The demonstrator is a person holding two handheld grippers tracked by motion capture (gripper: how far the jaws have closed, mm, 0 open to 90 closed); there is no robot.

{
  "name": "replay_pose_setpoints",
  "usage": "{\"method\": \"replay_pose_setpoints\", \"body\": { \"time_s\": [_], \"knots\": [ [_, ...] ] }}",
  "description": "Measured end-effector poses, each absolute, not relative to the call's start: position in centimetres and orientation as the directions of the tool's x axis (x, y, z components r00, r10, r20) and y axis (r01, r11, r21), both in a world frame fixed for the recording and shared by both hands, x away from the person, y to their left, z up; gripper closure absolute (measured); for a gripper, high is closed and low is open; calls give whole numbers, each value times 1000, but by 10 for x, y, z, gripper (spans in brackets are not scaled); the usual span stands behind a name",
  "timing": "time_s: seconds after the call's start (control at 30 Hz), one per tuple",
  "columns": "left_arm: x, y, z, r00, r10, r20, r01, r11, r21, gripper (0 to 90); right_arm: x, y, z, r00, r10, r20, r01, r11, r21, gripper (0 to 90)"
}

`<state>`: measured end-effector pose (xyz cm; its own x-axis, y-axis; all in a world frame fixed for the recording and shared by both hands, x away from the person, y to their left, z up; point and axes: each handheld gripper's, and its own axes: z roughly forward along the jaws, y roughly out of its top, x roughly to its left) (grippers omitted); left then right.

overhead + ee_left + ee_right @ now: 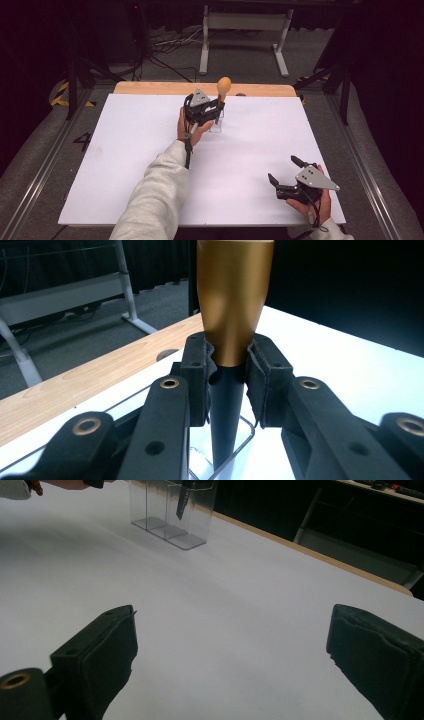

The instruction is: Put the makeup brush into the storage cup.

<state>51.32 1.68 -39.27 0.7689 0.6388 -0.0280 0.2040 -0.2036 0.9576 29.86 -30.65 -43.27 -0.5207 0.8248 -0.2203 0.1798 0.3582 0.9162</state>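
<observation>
A brush-like tool (223, 89) with a gold upper part (232, 300) and a black tapered handle (226, 420) stands upright at the far middle of the table. My left gripper (219, 105) is shut on it where gold meets black, seen close up in the left gripper view (231, 375). The handle's lower end (182, 502) reaches down into a clear plastic holder (216, 125) (245, 432) (170, 515) with compartments. My right gripper (283, 169) rests near the front right corner, open, with bare white surface between its jaws (230, 640).
A white sheet (125, 160) covers the table, and a wooden strip (150, 88) runs along the far edge. Beyond it lie grey floor, cables and a white table frame (245, 30). A sleeved forearm (160, 195) crosses the table's middle.
</observation>
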Motion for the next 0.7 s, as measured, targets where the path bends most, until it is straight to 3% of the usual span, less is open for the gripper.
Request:
{"method": "replay_pose_setpoints", "body": {
  "time_s": [0.17,0.37,0.7],
  "knots": [
    [513,17,-393,768,640,-29,208,-207,956,593,299,-306,-433,-522,824,-222,180,361,915,68],
    [511,17,-389,759,651,2,199,-235,952,380,299,-306,-433,-521,824,-222,181,361,915,69],
    [507,16,-385,763,646,38,173,-260,950,220,299,-305,-433,-524,821,-225,182,366,913,69]
  ]
}}
